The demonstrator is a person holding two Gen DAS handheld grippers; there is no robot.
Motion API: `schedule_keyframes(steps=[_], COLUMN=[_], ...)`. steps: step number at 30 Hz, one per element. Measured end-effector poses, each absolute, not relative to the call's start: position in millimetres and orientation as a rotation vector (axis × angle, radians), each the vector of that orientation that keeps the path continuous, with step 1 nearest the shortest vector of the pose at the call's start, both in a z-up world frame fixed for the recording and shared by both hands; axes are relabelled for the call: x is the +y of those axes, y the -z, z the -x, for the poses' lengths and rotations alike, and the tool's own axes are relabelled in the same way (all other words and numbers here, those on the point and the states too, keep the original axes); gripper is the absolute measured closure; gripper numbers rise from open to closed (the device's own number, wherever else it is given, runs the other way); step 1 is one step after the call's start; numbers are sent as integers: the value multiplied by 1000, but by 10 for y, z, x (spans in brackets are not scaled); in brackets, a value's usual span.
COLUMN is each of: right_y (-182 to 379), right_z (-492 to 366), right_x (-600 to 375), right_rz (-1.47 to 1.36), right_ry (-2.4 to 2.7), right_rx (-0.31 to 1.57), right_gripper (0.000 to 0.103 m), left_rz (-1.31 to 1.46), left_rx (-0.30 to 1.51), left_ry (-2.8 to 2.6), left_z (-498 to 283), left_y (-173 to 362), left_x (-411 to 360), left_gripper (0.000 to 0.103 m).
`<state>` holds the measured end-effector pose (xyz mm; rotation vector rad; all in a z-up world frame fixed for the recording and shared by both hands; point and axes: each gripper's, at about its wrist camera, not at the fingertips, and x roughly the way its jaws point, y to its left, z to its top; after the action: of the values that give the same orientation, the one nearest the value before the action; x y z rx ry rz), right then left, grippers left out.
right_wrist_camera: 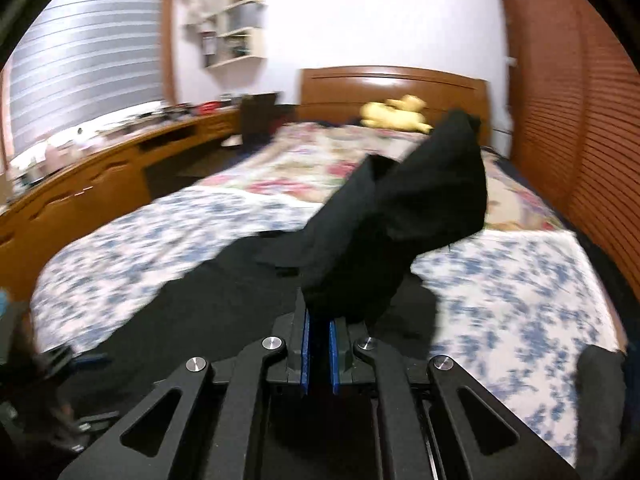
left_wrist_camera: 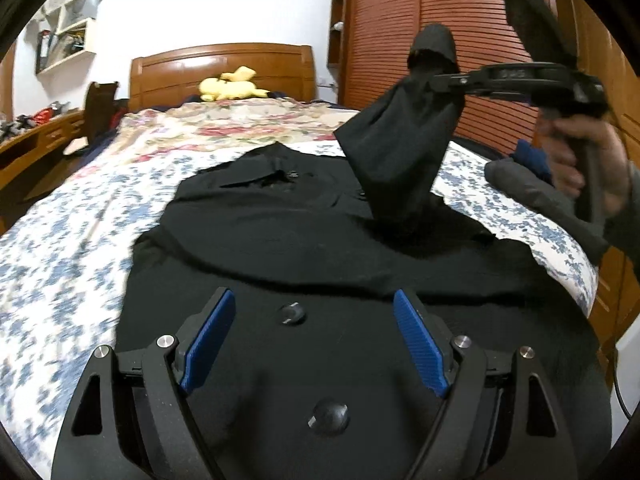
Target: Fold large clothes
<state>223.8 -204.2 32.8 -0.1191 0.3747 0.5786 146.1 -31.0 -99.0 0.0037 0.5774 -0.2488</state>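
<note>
Only left wrist view shows hand (left_wrist_camera: 576, 160) lifting right gripper (left_wrist_camera: 438, 80), jaws pinching black sleeve (left_wrist_camera: 396, 148) above coat (left_wrist_camera: 280, 216); left gripper (left_wrist_camera: 316, 344) jaws spread, empty; quilt (right_wrist_camera: 520, 280) right of coat seemingly bare.

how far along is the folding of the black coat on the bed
Early. Done: the black coat lies spread flat, front up, on the floral bedspread. In hand: the right tool is shut on the sleeve and holds it lifted above the coat's body; the left tool hangs open over the lower front, gripping nothing. Left: laying that sleeve across, the other side, and folding the body up.
</note>
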Motion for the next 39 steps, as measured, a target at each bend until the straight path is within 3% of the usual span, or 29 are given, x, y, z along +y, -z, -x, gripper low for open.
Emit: schedule_keyframes(steps=[2,6,7,23,35,39], right_y=[-282,-155,-113,103,335,432], right_z=[-2059,-1820,-1750,-1340,-967,-954], right_x=[-1917,-1885,-1891,-2341,-2813,-2855], right_rz=[135,163,171,138,61,32], right_ry=[-609,-669,-675,-590,-474,-446], right_rx=[398,435,436,517,513,544], right_gripper=[88,57,55,53,52,52], left_rz=[-7,-23,-24,-27,-132,-165], left_rx=[571,557,556,566,585,606], left_ry=[231,193,186,203,358,438], left_z=[-1358,-1169,-1126,-886,-1095,-1191], left_y=[949,886,875,776,782,828], left_x=[-248,-136,-117,-215,-886,-1161], left_gripper=[21,21,21,21,21,35])
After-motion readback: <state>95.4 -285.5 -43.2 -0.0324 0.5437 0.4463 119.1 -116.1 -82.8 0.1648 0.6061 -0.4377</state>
